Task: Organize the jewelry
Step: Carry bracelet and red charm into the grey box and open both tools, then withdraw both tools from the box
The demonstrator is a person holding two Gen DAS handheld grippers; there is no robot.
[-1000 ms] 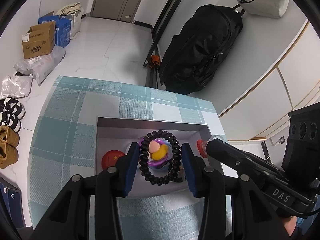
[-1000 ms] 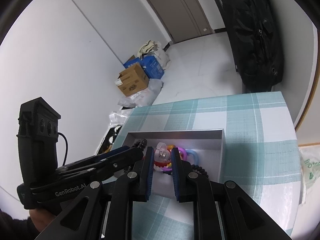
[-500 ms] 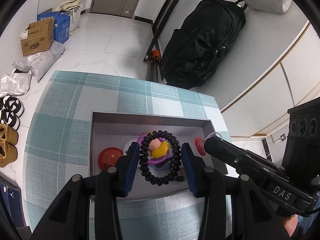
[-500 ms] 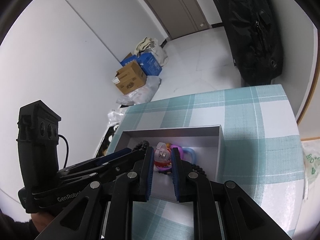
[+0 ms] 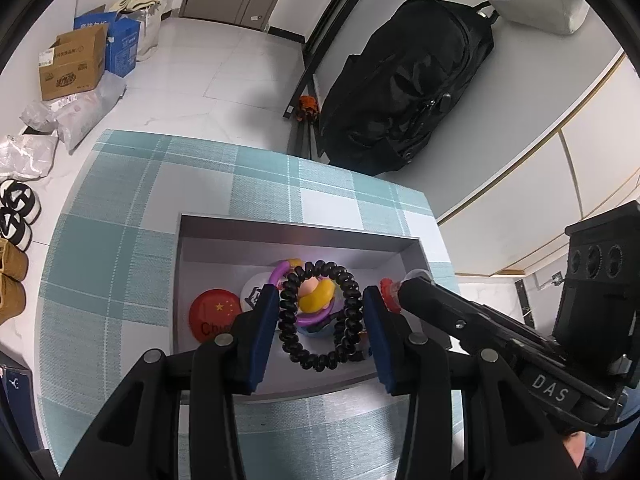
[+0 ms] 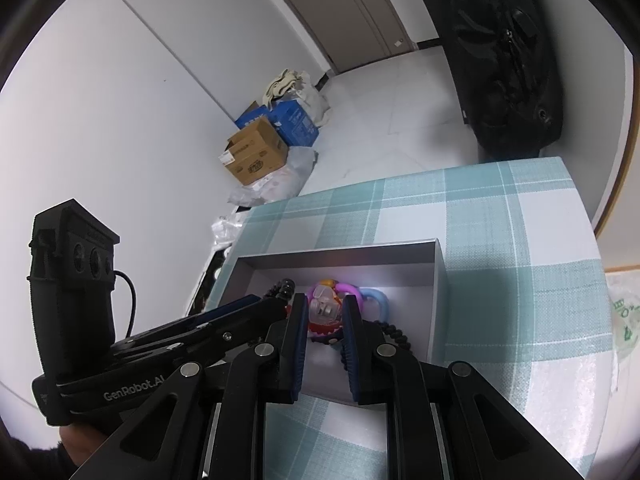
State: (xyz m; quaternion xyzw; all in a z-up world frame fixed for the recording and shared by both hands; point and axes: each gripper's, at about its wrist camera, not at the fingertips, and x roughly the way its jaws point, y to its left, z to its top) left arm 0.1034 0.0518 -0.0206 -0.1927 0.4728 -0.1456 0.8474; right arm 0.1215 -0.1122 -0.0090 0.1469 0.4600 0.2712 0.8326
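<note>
Over an open grey box [image 5: 300, 230] on the checked tablecloth, my left gripper [image 5: 320, 294] is shut on a black coiled hair tie [image 5: 308, 360], which hangs as a ring between its blue pads. My right gripper [image 6: 324, 300] is shut on a small clear piece with a red toothed ornament [image 6: 320, 326], also held above the box [image 6: 340, 256]. In the left wrist view the right gripper [image 5: 404, 292] comes in from the right, close beside the left one. In the right wrist view the left gripper [image 6: 276, 304] lies just to the left.
Inside the box lie a red round badge [image 5: 214, 316], a white badge [image 5: 254, 292], purple and blue rings [image 6: 376, 300] and another black coil [image 6: 394, 334]. A black bag [image 5: 400, 92] and cardboard boxes [image 5: 72, 68] stand on the floor beyond the table.
</note>
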